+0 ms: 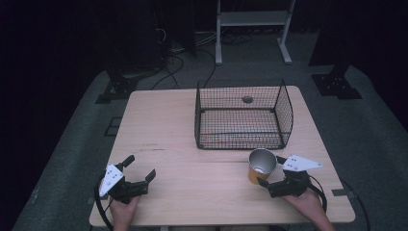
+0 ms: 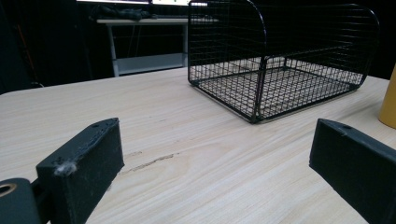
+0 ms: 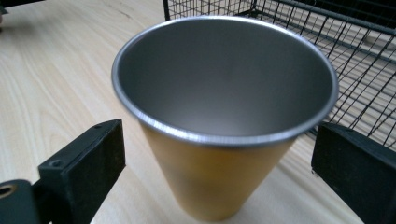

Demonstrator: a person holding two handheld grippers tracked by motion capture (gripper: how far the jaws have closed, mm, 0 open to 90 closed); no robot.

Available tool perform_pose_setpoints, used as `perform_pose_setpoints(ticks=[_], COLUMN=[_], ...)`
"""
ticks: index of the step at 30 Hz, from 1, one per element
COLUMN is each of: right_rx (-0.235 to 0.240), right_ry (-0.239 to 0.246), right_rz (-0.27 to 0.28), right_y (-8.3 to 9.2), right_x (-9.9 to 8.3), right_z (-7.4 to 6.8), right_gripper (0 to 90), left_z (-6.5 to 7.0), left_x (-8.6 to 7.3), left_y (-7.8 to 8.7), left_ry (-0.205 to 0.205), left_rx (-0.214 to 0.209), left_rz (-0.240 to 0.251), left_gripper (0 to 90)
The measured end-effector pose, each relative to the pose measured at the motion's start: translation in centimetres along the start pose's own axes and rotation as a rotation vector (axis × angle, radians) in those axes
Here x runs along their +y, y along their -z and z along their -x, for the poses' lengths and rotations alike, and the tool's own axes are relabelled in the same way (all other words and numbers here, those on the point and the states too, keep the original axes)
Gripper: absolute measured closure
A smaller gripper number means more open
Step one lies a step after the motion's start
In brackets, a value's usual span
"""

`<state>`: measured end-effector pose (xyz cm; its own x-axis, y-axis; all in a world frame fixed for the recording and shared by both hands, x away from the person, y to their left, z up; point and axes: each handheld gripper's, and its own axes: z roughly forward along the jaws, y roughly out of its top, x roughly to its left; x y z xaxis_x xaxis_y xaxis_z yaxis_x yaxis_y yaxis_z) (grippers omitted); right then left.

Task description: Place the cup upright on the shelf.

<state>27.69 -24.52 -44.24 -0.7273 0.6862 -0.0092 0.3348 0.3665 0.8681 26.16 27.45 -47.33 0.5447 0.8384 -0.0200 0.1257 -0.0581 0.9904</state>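
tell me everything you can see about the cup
The cup is a tapered metal tumbler: yellow-orange outside, bare grey metal inside, with a rolled silver rim. It stands upright and looks empty, on the wooden table just in front of the wire basket. The right claw is open around it, jaws either side, not touching.

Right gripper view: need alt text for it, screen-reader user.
An upright yellow metal cup with a silver inside stands between the right gripper's two open black jaws, not yet clamped. It rests on a light wooden table, with a black wire mesh basket just behind it.
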Motion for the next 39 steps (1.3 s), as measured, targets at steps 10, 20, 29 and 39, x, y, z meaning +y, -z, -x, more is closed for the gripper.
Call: perform_pose_setpoints(ticks=[10, 20, 29, 39], right_rx=[-0.007, 0.023, 0.043, 0.111], right_ry=[-0.011, -0.004, -0.005, -0.023], right_rz=[0.033, 0.051, 0.035, 0.038], right_y=[-1.3, -2.0, -1.8, -0.4], right_x=[1.0, 1.3, 1.7, 4.0], right_z=[0.1, 0.1, 0.2, 1.2], right_gripper=[2.2, 11.7, 11.8, 11.8], left_z=[0.0, -0.1, -0.1, 0.0], left_x=[0.0, 0.0, 0.0, 0.0], left_y=[0.0, 0.1, 0.0, 0.0], left_ry=[-0.001, -0.002, -0.002, -0.001], left_rx=[-0.002, -0.002, -0.002, -0.003], left_rz=[0.002, 0.003, 0.003, 0.001], left_gripper=[2.2, 2.2, 2.2, 2.2])
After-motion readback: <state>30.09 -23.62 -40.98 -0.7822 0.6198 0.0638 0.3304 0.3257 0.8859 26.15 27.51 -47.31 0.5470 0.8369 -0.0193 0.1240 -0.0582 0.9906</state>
